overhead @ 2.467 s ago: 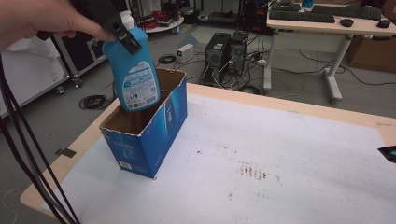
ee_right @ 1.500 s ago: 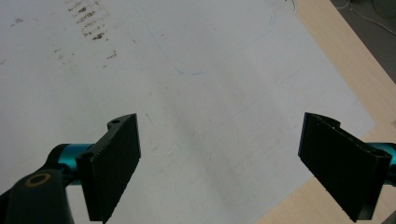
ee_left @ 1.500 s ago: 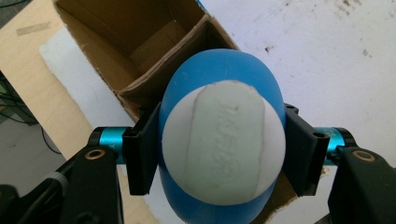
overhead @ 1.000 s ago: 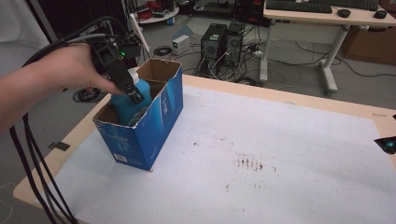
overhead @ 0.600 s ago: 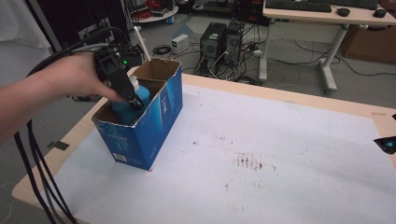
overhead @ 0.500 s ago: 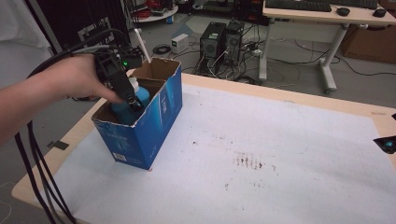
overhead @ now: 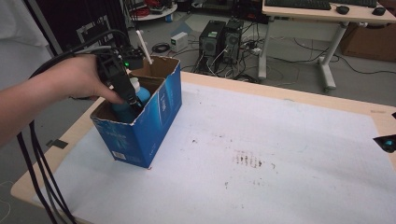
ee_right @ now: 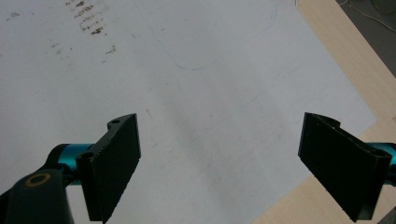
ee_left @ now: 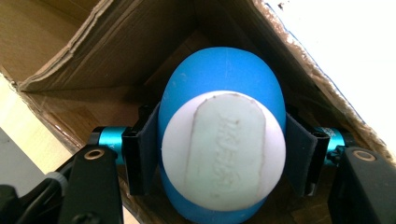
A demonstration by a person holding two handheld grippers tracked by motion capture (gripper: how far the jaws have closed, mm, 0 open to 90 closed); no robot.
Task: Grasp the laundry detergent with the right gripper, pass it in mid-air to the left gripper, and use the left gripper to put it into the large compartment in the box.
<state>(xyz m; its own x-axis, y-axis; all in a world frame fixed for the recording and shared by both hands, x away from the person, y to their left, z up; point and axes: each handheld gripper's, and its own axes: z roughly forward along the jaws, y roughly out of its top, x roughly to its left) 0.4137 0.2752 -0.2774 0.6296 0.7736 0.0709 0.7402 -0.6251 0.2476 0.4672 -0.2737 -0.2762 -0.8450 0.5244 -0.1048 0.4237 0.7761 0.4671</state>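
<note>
A blue bottle [overhead: 141, 96] with a white cap stands low inside an open blue cardboard box [overhead: 152, 123] at the table's left. A hand holds my left gripper [overhead: 130, 98] down inside the box. In the left gripper view I look down on the bottle's white cap [ee_left: 224, 149], and the black pads [ee_left: 145, 148] of my left gripper [ee_left: 223, 156] press on both sides of the bottle. My right gripper [ee_right: 219, 163] hovers open over the white sheet near the table's right edge, nothing between its fingers; its tip [overhead: 386, 143] shows at the right border of the high view.
A white sheet [overhead: 261, 154] with dark smudges covers the wooden table [overhead: 299, 95]. Black cables [overhead: 37, 163] hang off the table's left side. Beyond the table stand computer towers [overhead: 223, 39] on the floor and a desk [overhead: 327, 14].
The bottle, held above the box at first, has gone down into it with my left gripper. In the last half second it barely moved. The right gripper stayed put.
</note>
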